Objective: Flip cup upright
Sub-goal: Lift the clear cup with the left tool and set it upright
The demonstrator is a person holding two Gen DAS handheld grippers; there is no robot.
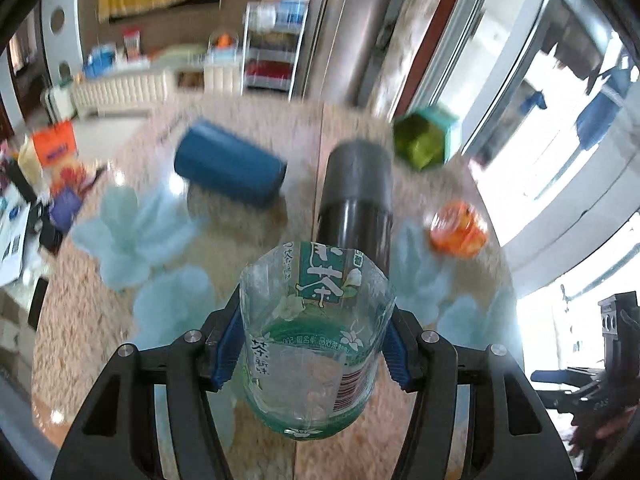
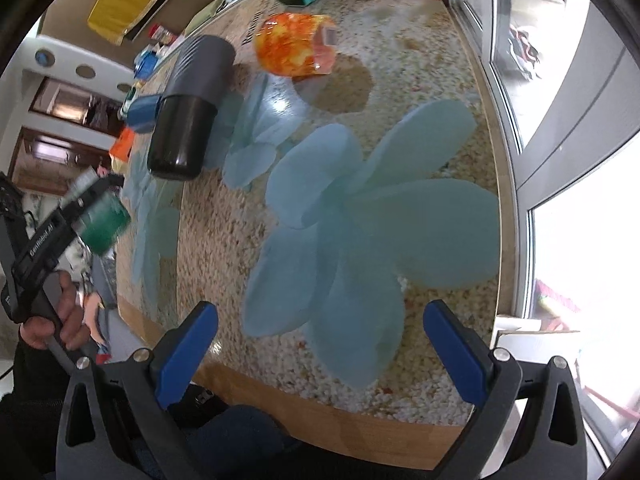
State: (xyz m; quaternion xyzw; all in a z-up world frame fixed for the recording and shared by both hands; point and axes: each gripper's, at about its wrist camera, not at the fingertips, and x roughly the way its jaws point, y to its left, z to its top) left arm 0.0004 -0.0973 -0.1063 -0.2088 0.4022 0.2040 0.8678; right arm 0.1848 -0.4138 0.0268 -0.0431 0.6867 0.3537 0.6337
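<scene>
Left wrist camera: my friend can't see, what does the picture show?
The left gripper squeezes a clear cut-off tea bottle cup above a speckled table. Behind it lie a black flask, a blue cup, an orange cup and a green box.

The table (image 2: 436, 92) is showing a speckled pebbly top with pale blue flower shapes (image 2: 372, 232) and a wood edge. Lying on their sides on it are a black tumbler (image 2: 188, 108), an orange cup (image 2: 296, 44), a blue cup (image 1: 228, 164) and a teal hexagonal container (image 1: 424, 140).
</scene>
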